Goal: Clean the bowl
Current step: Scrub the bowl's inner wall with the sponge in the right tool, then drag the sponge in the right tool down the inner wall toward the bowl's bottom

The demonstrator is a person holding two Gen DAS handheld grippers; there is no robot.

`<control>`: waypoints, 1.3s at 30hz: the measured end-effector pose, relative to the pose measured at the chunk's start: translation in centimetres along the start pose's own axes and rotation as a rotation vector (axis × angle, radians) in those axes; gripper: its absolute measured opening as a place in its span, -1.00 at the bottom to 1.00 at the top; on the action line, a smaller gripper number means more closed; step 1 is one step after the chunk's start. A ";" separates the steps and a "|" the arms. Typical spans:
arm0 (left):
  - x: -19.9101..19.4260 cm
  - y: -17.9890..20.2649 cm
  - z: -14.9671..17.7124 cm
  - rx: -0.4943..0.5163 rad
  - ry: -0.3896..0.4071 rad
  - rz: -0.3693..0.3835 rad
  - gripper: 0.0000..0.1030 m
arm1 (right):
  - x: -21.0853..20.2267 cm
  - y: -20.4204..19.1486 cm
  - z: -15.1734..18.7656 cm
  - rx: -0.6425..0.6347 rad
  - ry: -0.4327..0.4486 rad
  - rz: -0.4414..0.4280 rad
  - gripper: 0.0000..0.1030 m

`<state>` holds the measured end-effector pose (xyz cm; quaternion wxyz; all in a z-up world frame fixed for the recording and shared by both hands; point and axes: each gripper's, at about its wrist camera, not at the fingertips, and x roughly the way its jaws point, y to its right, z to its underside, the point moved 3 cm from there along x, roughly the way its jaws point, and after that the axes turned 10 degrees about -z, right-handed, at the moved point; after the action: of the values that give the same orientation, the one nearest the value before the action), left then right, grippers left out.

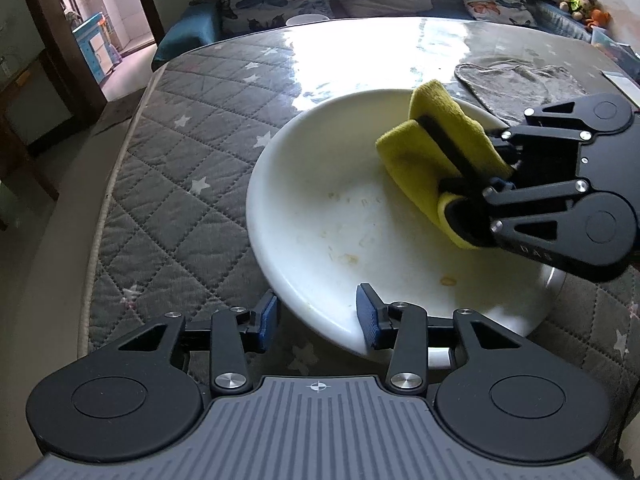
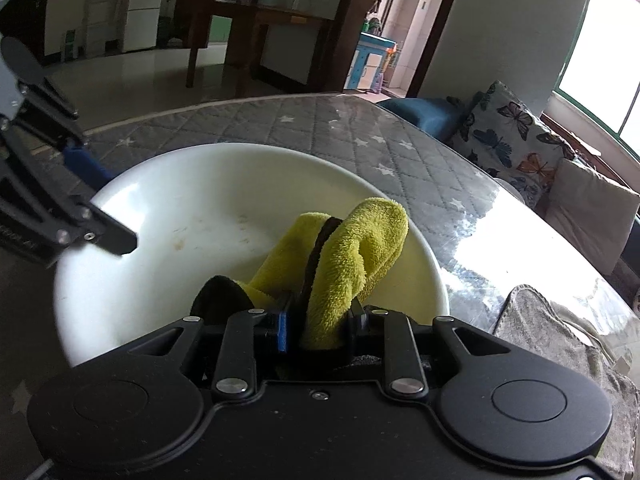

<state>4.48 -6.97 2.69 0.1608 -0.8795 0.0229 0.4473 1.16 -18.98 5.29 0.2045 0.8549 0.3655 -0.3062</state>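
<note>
One wide white ceramic bowl [image 1: 320,208] sits on the quilted grey star-print bench [image 1: 168,152]. The left gripper [image 1: 318,320] straddles its near rim – whether the pads press it I cannot tell. The right gripper [image 2: 318,330] is clamped on one yellow microfibre cloth [image 2: 352,248], inside the bowl. One grey rag [image 1: 520,84] lies beyond it.

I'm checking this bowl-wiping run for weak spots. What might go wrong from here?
1. The left claw straddles the bowl rim with pads seemingly not pressing, so the bowl may slide or tip when wiped.
2. The yellow cloth, pinched in the right claw, sits near the far wall; dried food specks at the bottom may be missed.
3. The glossy table cover offers little friction.
</note>
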 end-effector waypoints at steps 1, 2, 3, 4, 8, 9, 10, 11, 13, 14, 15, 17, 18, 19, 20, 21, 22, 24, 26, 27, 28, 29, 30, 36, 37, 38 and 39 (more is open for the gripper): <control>0.0 0.0 0.0 0.004 0.002 -0.003 -0.18 | 0.1 0.1 0.0 0.000 0.001 0.003 -0.49; 0.1 0.0 -0.1 0.009 0.005 -0.007 -0.18 | 0.3 0.3 -0.1 0.002 0.001 0.005 -0.49; 0.1 0.0 -0.1 0.014 0.010 -0.009 -0.18 | 0.4 0.4 -0.2 0.004 0.002 0.007 -0.49; 0.2 -0.1 -0.2 0.020 0.014 -0.011 -0.18 | 0.5 0.5 -0.2 0.005 0.002 0.008 -0.49; 0.6 -0.3 -0.5 0.030 0.016 -0.024 -0.19 | 1.1 1.0 -0.6 0.004 0.004 0.016 -0.49; 0.7 -0.3 -0.6 0.033 0.018 -0.028 -0.19 | 1.3 1.1 -0.7 0.003 0.004 0.019 -0.49; 0.7 -0.3 -0.7 0.035 0.018 -0.028 -0.19 | 1.4 1.2 -0.9 0.003 0.005 0.020 -0.49; 0.8 -0.4 -0.7 0.037 0.018 -0.029 -0.19 | 1.6 1.4 -1.0 0.005 0.006 0.021 -0.49; 1.0 -0.5 -0.9 0.041 0.019 -0.030 -0.19 | 2.0 1.7 -1.3 0.010 0.007 0.022 -0.49; 1.1 -0.5 -0.9 0.043 0.019 -0.030 -0.19 | 2.2 1.7 -1.5 0.013 0.009 0.021 -0.49; 1.1 -0.6 -1.0 0.044 0.019 -0.031 -0.19 | 2.3 1.8 -1.7 0.016 0.010 0.021 -0.49; 1.2 -0.6 -1.0 0.046 0.018 -0.028 -0.19 | 2.6 1.8 -1.9 0.018 0.011 0.020 -0.49; 1.3 -0.7 -1.0 0.046 0.018 -0.025 -0.19 | 2.8 1.8 -2.1 0.016 0.012 0.019 -0.49; 1.4 -0.8 -1.1 0.045 0.018 -0.024 -0.19 | 2.9 1.7 -2.2 0.015 0.012 0.019 -0.49; 1.5 -0.8 -1.2 0.043 0.018 -0.023 -0.19 | 3.0 1.6 -2.2 0.015 0.013 0.018 -0.48; 1.6 -0.8 -1.2 0.042 0.016 -0.023 -0.19 | 3.1 1.5 -2.3 0.016 0.014 0.015 -0.48; 1.6 -0.9 -1.3 0.040 0.015 -0.024 -0.19 | 3.2 1.5 -2.4 0.016 0.015 0.014 -0.48; 1.8 -0.9 -1.4 0.040 0.014 -0.023 -0.19 | 3.3 1.3 -2.5 0.017 0.017 0.009 -0.48; 1.8 -1.0 -1.4 0.037 0.014 -0.018 -0.19 | 3.3 1.1 -2.6 0.016 0.017 0.006 -0.48; 1.7 -1.0 -1.4 0.035 0.016 -0.014 -0.19 | 3.2 1.1 -2.6 0.017 0.017 0.004 -0.48; 1.7 -1.1 -1.3 0.033 0.016 -0.013 -0.19 | 3.2 1.1 -2.6 0.017 0.016 0.003 -0.48; 1.7 -1.0 -1.4 0.031 0.015 -0.013 -0.20 | 3.1 1.1 -2.6 0.017 0.015 0.000 -0.48; 1.6 -1.0 -1.4 0.026 0.013 -0.014 -0.20 | 3.0 1.1 -2.5 0.017 0.014 -0.004 -0.48; 0.7 -0.9 -0.9 0.027 0.020 -0.024 -0.20 | 2.1 0.4 -2.2 -0.002 0.000 -0.011 -0.49; 0.6 -0.9 -0.8 0.027 0.021 -0.024 -0.20 | 1.9 0.2 -2.0 -0.008 -0.004 -0.012 -0.49; 0.5 -0.9 -0.8 0.027 0.022 -0.024 -0.20 | 1.7 0.1 -1.9 -0.012 -0.007 -0.013 -0.49; 0.3 -0.8 -0.7 0.027 0.024 -0.025 -0.20 | 1.5 0.0 -1.8 -0.017 -0.010 -0.015 -0.49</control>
<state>5.41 -6.36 3.03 0.1781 -0.8827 0.0197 0.4344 2.60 -17.19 5.58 0.2112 0.8488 0.3733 -0.3090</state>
